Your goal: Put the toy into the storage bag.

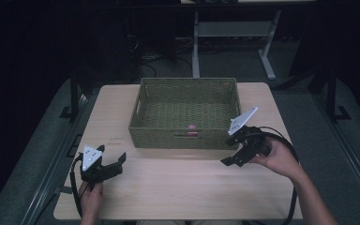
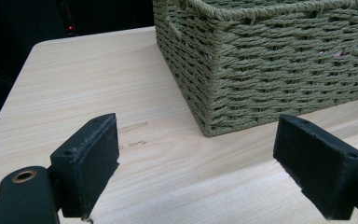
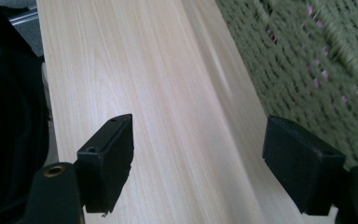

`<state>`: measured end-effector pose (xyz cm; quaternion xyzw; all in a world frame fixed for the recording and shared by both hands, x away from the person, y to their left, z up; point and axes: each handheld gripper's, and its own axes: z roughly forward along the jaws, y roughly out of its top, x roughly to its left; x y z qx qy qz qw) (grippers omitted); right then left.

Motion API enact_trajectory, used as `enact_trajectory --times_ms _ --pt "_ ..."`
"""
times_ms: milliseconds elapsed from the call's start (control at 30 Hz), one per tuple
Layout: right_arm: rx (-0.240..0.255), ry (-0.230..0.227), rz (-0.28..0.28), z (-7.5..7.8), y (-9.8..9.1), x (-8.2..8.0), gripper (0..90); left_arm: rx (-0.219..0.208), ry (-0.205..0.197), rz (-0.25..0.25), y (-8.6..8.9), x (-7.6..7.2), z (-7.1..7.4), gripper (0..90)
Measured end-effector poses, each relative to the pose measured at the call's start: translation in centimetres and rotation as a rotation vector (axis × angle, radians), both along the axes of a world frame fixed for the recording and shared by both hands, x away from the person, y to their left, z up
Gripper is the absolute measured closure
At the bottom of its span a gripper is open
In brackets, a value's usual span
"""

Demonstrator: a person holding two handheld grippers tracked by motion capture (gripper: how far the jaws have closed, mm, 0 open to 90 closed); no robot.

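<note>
Dark room, grey floor, metal desk legs behind; pale wood table [image 1: 178, 187] in the middle. Green woven basket [image 1: 183, 112] sits at the table's far centre, upright, handle slot in its near wall. Small pink object [image 1: 191, 127] lies inside, against the near wall; pink shows through the weave in the right gripper view. Right gripper [image 1: 233, 159] held just beside the basket's near right corner, above the tabletop, jaws spread wide with nothing between them; basket wall [image 3: 307, 70] close on one side of its camera. Left gripper [image 1: 111, 161] near the table's left front, well apart from the basket, jaws likewise spread and empty; it faces the basket's near left corner [image 2: 209, 126]. Cables trail from both grippers.
</note>
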<state>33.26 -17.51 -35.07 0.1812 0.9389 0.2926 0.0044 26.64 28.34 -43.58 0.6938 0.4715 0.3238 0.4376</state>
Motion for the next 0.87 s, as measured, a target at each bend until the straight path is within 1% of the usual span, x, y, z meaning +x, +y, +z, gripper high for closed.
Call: enact_trajectory --times_ms 33,100,167,200,300,333,433,467,500,533,600,700,833,867 --pt "-0.002 -0.006 0.001 -0.4 -0.1 -0.2 24.3 -0.001 -0.001 0.001 0.0 0.0 0.0 13.7" --pt "-0.002 -0.007 0.001 -0.6 -0.2 -0.2 24.3 -0.005 -0.001 0.003 0.0 0.0 0.0 13.6" --pt "-0.004 -0.001 -0.004 -1.1 -0.3 -0.4 24.3 -0.004 -0.002 0.003 0.0 0.0 0.0 13.7" --pt "-0.006 0.005 -0.008 -1.6 -0.4 -0.5 24.3 -0.001 0.001 0.002 0.0 0.0 0.0 13.6" --pt "-0.013 0.013 -0.017 -2.1 -0.5 -0.8 24.3 0.0 0.001 0.001 0.0 0.0 0.0 13.7" --pt "-0.009 0.008 -0.015 -2.4 -0.6 -0.9 24.3 -0.002 0.002 0.002 -0.1 0.0 0.0 13.7" --pt "-0.001 0.015 -0.026 -3.2 -0.9 -1.3 24.3 -0.004 0.001 0.002 0.0 0.1 0.0 13.7" --pt "-0.001 0.015 -0.026 -3.2 -0.9 -1.3 24.3 -0.006 0.001 0.002 0.0 0.1 0.0 13.7" --pt "0.001 0.016 -0.026 -3.5 -1.0 -1.5 24.3 0.001 0.003 0.0 0.0 0.0 0.0 13.7" --pt "0.001 0.021 -0.029 -3.7 -1.1 -1.6 24.3 -0.001 0.001 0.0 0.0 0.0 0.0 13.7" --pt "-0.003 0.018 -0.039 -4.1 -1.3 -1.9 24.3 -0.002 0.001 0.0 -0.1 0.0 -0.1 13.6" --pt "-0.009 -0.004 -0.053 -4.6 -1.6 -2.5 24.3 -0.002 0.003 0.0 -0.1 0.0 -0.1 13.7" --pt "-0.013 -0.003 -0.071 -5.7 -1.8 -3.5 24.3 -0.005 0.001 -0.002 -0.1 0.1 -0.1 13.6" --pt "-0.017 -0.01 -0.082 -5.9 -1.8 -3.8 24.3 0.0 0.001 -0.004 -0.2 0.1 -0.1 13.6"
